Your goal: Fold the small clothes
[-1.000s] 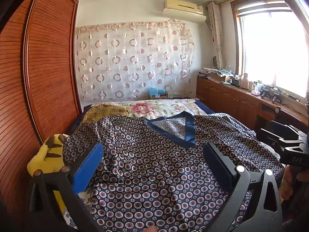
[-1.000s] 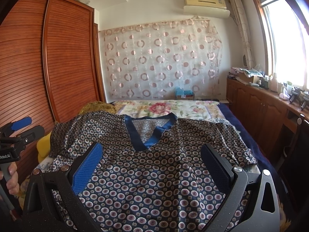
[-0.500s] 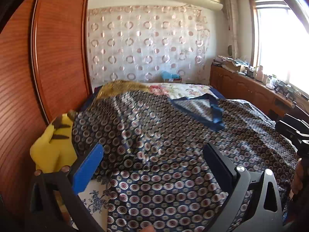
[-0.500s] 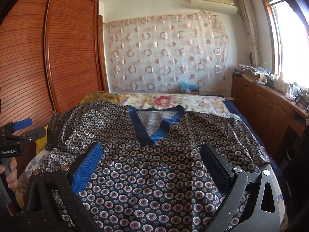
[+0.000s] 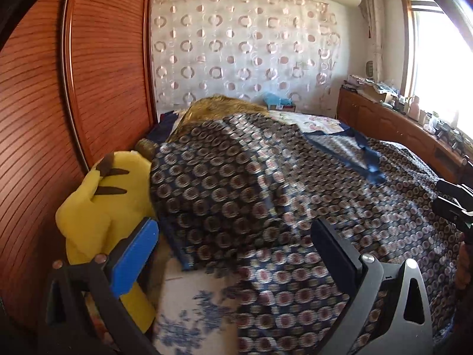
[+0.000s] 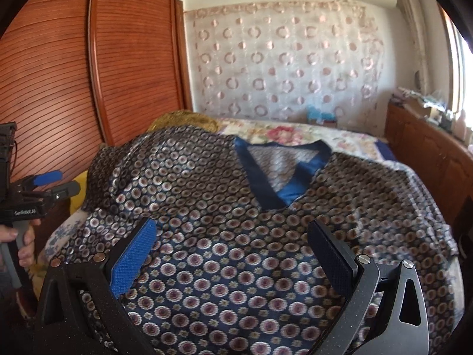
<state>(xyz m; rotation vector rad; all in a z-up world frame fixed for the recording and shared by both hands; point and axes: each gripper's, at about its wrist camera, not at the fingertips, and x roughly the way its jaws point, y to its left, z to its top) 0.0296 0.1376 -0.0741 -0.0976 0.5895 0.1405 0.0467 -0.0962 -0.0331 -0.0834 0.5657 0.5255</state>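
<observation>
A dark blue top (image 6: 236, 230) printed with small round flowers lies spread front-up on the bed, its plain blue V-neck (image 6: 283, 177) toward the far end. It also fills the left wrist view (image 5: 266, 207), where its left sleeve edge (image 5: 183, 254) lies beside the yellow plush. My left gripper (image 5: 233, 254) is open and empty, low over the top's left side. My right gripper (image 6: 230, 251) is open and empty over the top's lower middle. The left gripper also shows at the left edge of the right wrist view (image 6: 50, 183).
A yellow plush toy (image 5: 103, 207) sits between the bed and the wooden wardrobe doors (image 5: 103, 74). A gold cushion (image 6: 183, 119) and floral bedsheet (image 6: 280, 131) lie beyond the top. A wooden counter (image 5: 399, 124) with clutter runs under the window at right.
Both grippers have swung left and moved closer to the bed. The left one now faces the top's left sleeve and the plush. The top has not moved.
</observation>
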